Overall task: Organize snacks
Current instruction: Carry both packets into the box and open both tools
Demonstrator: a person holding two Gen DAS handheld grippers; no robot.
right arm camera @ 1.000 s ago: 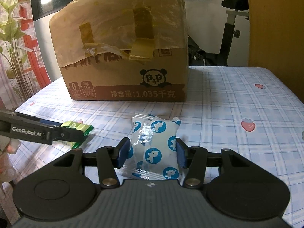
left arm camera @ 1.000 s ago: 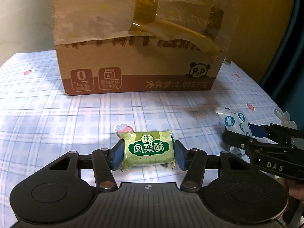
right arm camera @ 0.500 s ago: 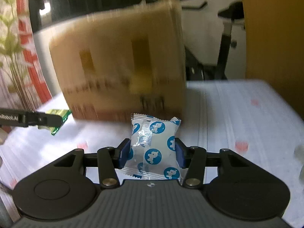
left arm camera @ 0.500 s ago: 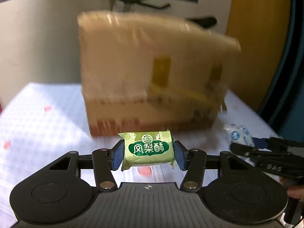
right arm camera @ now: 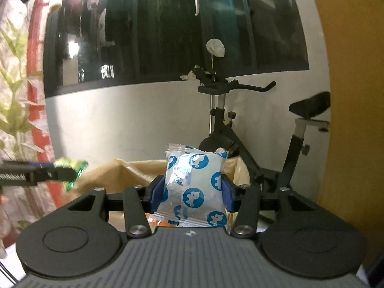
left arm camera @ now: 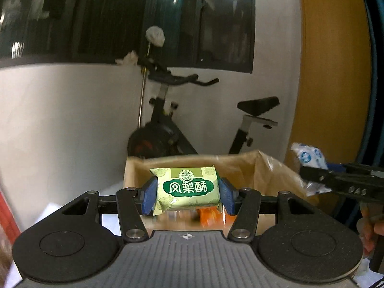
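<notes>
Snacks sit squeezed tight: left tongs hold the green cake, right tongs the blue-dotted packet, over the open box for dropping in.

Landmark: open cardboard box.

- Left gripper is hovering over the box's near-left part, with the pineapple cake packet sitting between its pads, above the opening.
- Right gripper is hovering over the box to the right of the left one, with the milk candy packet standing between its pads, above the opening.
- Loose packets are lying inside the box, below the cake packet.
- Exercise bike is standing behind the box, in front of the wall.
- Window is sitting above the wall, behind the box.
</notes>
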